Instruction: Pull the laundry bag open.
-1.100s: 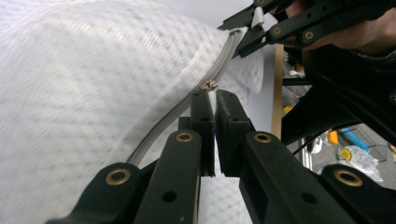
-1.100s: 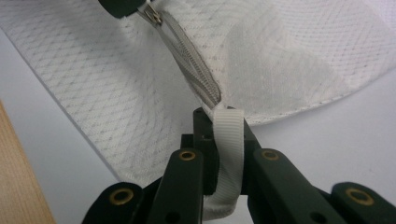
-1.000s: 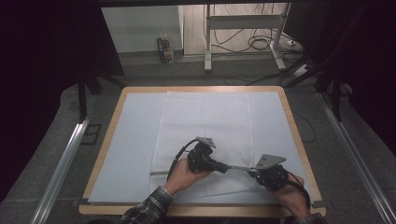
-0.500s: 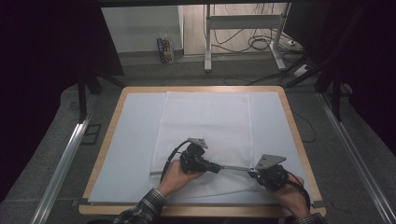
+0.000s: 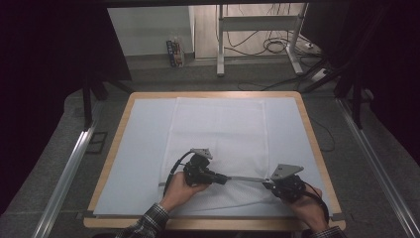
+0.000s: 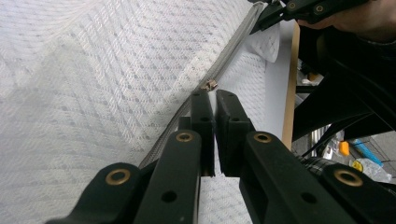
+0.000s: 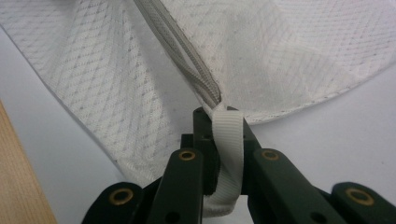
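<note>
Zipping the mesh bag point(image 5: 218, 144); step in hand is running the slider along the track.

Nearest: right claw point(image 7: 219, 116) is clenched on the white webbing loop point(image 7: 228, 140) at the zipper's end, anchoring it. In the high view the right claw point(image 5: 267, 182) sits near the tabletop's point(image 5: 317, 148) front right corner.

Left claw point(image 6: 213, 100) has its jaws pressed nearly together just behind the small metal slider point(image 6: 210, 85). It looks to pinch the pull tab, but the tab itself is hidden between the jaws, so I can't confirm. High view puts the left claw point(image 5: 225, 179) mid-front of the bag.

Zipper point(image 5: 245, 178) is pulled taut between the two claws.

To do it well, in my view:
- keep the right anchor fixed and the tape in tension
- pull the slider straight along the track, not up or sideways
- keep the mesh clear of the teeth, it would snag easily
- if the tab slips, re-grip before pulling harder

Count: 1 bag, 1 zipper, 1 slider, 1 webbing loop, 2 claws, 1 tabletop with 1 pale mat point(image 5: 143, 148).

Beyond the tabletop: floor with cables point(image 5: 277, 47) and a frame's legs.
</note>
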A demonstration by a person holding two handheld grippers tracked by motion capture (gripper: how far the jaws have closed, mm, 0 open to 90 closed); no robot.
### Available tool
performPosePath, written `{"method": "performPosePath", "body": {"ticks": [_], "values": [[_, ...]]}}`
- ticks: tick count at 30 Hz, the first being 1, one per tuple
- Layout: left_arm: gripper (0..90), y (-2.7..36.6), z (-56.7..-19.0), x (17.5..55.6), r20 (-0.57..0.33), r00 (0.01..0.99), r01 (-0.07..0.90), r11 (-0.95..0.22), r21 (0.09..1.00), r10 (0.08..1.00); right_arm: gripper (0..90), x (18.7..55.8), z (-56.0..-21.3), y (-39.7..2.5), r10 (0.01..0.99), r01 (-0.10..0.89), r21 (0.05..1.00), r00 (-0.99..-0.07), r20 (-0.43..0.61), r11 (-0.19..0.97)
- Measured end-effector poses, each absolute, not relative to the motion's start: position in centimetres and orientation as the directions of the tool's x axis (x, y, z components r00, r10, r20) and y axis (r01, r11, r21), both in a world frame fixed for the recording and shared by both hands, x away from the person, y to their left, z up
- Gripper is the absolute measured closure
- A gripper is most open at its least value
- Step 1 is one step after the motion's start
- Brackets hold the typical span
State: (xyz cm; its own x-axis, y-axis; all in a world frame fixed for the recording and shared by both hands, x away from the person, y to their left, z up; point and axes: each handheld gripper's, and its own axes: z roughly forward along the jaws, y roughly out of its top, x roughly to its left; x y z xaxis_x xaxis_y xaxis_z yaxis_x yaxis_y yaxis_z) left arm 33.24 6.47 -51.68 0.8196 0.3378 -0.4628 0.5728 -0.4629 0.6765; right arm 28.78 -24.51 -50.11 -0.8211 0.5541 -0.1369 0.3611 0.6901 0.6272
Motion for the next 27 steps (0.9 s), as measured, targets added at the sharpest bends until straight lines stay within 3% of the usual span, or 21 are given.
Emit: {"method": "performPosePath", "body": {"ticks": [27], "values": [[87.3,10.0,-52.0,31.9,-0.461,0.787,0.611,-0.413,0.675,0.411,85.0,28.8,-50.3,-24.5,0.563,0.377,0.617,-0.816,-0.132,0.691]]}}
